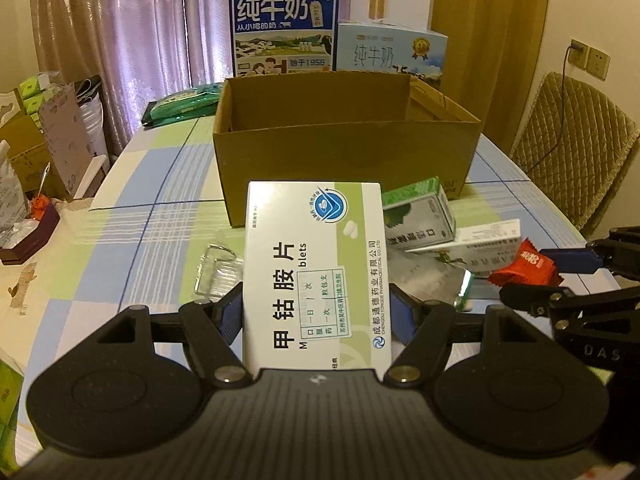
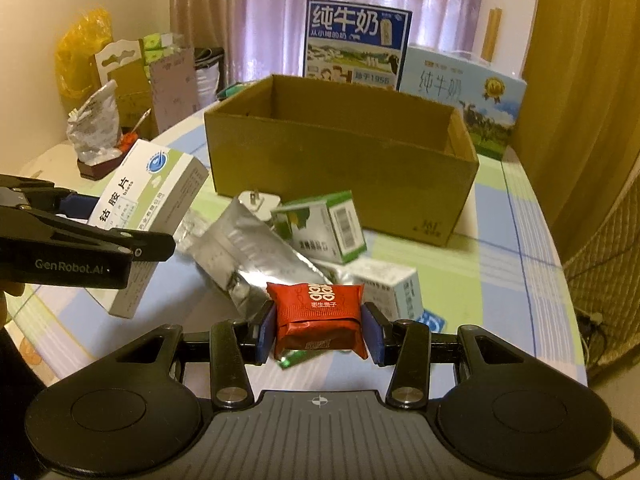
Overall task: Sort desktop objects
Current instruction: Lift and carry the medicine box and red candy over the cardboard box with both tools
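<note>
My left gripper (image 1: 316,312) is shut on a white and green medicine box (image 1: 316,268), lifted above the table in front of the open cardboard box (image 1: 344,148). In the right wrist view that same medicine box (image 2: 148,204) hangs at the left in the left gripper (image 2: 120,220). My right gripper (image 2: 320,332) is shut on a red candy packet (image 2: 320,316), which the left wrist view shows as the candy packet (image 1: 528,264) at the right edge. On the table lie a silver foil pouch (image 2: 248,256), a green carton (image 2: 320,224), a white box (image 2: 384,288) and a white plug (image 2: 258,204).
The cardboard box (image 2: 340,160) stands mid-table with two milk cartons (image 2: 356,44) behind it. A clear plastic piece (image 1: 218,272) lies left of the pile. Green packets (image 1: 184,106) sit at the far left. Bags and boxes (image 2: 112,92) crowd the left side; a padded chair (image 1: 572,148) stands right.
</note>
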Available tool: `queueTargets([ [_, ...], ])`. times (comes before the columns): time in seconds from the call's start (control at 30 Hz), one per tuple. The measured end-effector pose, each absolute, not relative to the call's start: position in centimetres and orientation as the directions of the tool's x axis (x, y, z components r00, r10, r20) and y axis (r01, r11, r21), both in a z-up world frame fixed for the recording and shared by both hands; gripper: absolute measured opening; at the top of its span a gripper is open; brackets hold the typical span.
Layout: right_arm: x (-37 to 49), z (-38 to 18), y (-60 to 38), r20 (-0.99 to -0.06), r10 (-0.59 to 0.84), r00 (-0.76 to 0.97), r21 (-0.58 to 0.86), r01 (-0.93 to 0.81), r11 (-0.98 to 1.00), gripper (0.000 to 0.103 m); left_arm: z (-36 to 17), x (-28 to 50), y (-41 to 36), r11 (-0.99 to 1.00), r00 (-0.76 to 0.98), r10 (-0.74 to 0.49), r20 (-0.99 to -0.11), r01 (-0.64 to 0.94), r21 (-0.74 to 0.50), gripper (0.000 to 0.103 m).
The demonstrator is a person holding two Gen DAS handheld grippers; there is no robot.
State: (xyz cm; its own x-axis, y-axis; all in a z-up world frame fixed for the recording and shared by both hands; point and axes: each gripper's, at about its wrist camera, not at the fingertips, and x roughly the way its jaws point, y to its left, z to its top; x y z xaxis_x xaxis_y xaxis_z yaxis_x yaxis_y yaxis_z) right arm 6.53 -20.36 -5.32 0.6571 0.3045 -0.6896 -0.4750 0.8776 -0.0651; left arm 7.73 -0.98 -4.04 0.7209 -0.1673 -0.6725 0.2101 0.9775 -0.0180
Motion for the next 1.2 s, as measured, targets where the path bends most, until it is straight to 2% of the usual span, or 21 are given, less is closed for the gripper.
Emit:
queueTargets([
  [0.4,11.0,-1.8,-20.4,-0.622,0.323,0.713,-0.094,-0.478,0.873,0.043,-1.3,11.8,-0.7,0.973,0.745,-0.174,-0.644,0.231,0.003,0.068],
  [0.67,17.2,2.4,-20.0,-0.542,0.350,0.764,-0.084,-0.463,0.882,0.043,3.3,17.7,-1.0,0.968,0.792,-0.187,-0.581,0.250,0.029,0.068],
  [0.8,21.4,3.0,-19.9,-0.536,0.350,0.769,-0.061,-0.448,0.892,0.043,4.5,22.0,-1.5,0.967,0.801,-0.192,-0.567,0.251,0.028,0.068],
  [1.2,29.2,0.4,-20.1,-0.574,0.337,0.747,0.018,-0.400,0.917,0.043,0.3,30.5,-3.3,0.967,0.769,-0.206,-0.605,0.257,-0.004,0.067],
])
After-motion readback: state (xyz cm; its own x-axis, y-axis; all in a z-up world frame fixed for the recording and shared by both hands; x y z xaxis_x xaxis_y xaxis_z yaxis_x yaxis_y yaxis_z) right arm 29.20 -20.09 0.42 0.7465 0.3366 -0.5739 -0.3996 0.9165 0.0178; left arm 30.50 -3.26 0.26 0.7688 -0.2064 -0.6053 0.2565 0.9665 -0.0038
